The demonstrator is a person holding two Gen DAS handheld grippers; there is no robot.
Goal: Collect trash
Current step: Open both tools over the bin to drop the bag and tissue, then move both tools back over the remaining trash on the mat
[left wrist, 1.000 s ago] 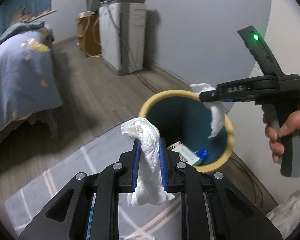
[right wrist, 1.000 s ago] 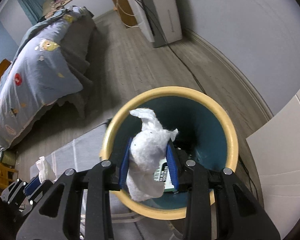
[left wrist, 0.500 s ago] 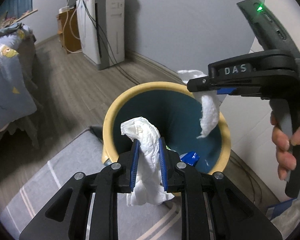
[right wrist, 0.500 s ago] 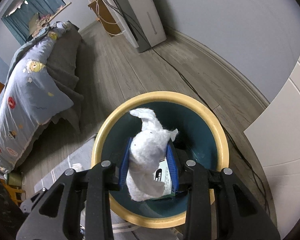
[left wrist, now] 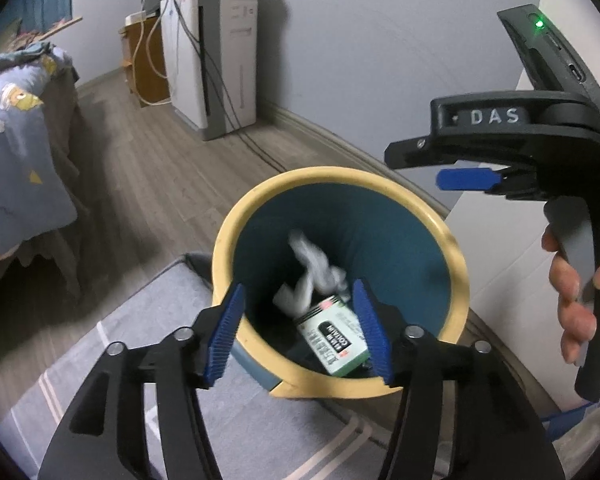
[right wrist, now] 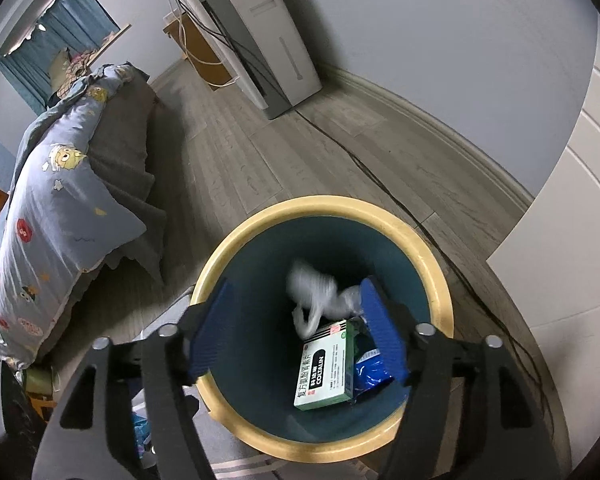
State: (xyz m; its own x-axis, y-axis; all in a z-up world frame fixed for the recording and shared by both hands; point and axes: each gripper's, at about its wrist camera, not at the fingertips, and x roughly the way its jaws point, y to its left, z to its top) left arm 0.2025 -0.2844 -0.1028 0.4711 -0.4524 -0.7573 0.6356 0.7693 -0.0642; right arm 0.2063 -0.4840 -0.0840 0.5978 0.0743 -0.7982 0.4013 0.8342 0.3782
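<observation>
Left gripper (left wrist: 302, 332) and right gripper (right wrist: 300, 330) both spread, empty, jaws just opened; tissues (right wrist: 320, 294) falling into bin (left wrist: 236, 236) below. Risk: lowering tongs may knock rim, tip bin.

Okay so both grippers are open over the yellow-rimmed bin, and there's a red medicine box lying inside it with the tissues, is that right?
Not quite: the medicine box is green and white, not red, as the right wrist view shows. The rest holds: the left gripper and right gripper are open over the yellow-rimmed bin, their jaws having just been opening, with the tissues inside.
</observation>
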